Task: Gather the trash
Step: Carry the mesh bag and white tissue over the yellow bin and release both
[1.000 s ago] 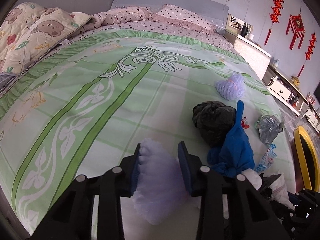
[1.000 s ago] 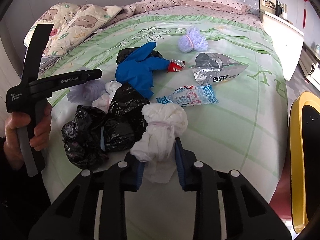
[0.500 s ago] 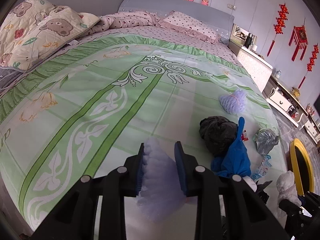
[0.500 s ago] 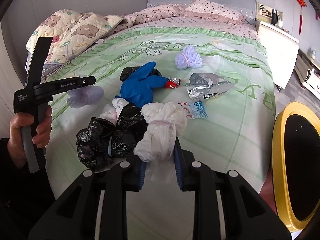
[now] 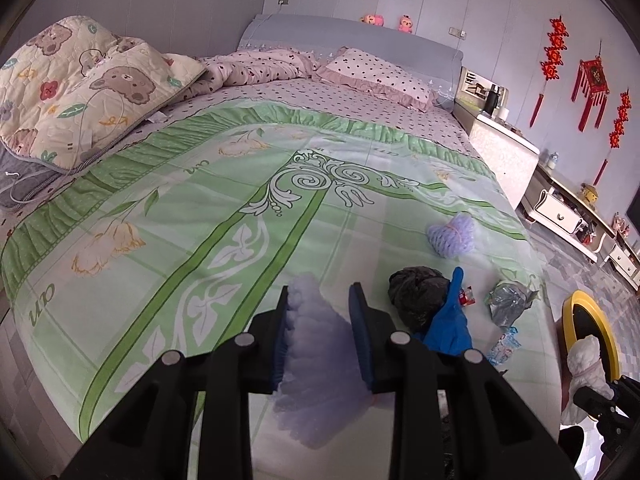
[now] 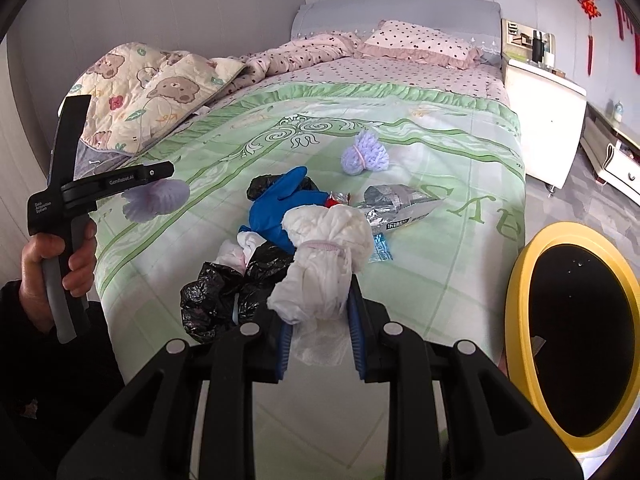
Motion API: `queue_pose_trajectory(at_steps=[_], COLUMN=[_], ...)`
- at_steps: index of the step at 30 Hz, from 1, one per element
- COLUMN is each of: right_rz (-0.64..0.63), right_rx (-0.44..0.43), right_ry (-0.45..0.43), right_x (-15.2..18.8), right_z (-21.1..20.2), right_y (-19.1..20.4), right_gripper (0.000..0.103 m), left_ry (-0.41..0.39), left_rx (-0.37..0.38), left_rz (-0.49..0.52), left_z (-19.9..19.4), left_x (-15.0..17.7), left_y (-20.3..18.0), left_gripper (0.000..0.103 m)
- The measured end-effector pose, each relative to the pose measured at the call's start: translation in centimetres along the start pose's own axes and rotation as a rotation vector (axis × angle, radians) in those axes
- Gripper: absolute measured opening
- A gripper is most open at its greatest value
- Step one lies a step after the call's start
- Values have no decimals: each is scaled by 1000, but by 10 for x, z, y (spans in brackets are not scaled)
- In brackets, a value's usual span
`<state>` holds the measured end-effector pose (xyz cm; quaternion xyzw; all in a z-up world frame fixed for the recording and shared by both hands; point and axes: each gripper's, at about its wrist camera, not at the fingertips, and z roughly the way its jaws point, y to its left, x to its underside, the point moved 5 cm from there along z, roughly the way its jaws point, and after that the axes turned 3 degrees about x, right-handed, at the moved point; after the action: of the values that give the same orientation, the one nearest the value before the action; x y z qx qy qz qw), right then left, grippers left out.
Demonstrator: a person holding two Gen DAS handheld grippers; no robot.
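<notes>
Evidently, the left gripper (image 5: 320, 332) clenched a lilac mesh bundle (image 5: 320, 368) and the right gripper (image 6: 318, 320) a white bundle (image 6: 324, 256), both above the bed (image 6: 440, 280); light pinches risked drops short of the yellow bin (image 6: 516, 280).

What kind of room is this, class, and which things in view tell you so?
A bedroom in a home, most likely: a wide bed with a headboard, pillow and quilt, plus a nightstand.

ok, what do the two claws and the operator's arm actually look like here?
Both claws, left claw and right claw, are matte black with blue pads and round silver pivot bolts. Seen from the right wrist, the left one has a pistol grip with a grey trigger and white "GenRobot.AI" lettering. The sleeve is dark.
</notes>
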<state>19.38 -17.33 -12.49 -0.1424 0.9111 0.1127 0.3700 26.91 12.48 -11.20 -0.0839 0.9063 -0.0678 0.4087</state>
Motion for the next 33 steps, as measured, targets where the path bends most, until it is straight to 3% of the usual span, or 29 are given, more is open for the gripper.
queue_pose_trajectory(at_steps=[10, 18, 33], right_rz=[41, 84, 188], right_rx=[39, 82, 180], right_ry=[-50, -89, -130], right_x=[-13, -19, -17], right_z=[-31, -56, -89], right_y=[-35, -72, -152], right_gripper=[24, 24, 24], left_ry=[-45, -66, -55], left_rx=[59, 153, 299], left_rz=[66, 132, 256], left_z=[-25, -39, -35], left_x=[-16, -25, -28], left_y=[-51, -108, -221], left_gripper=[27, 27, 27])
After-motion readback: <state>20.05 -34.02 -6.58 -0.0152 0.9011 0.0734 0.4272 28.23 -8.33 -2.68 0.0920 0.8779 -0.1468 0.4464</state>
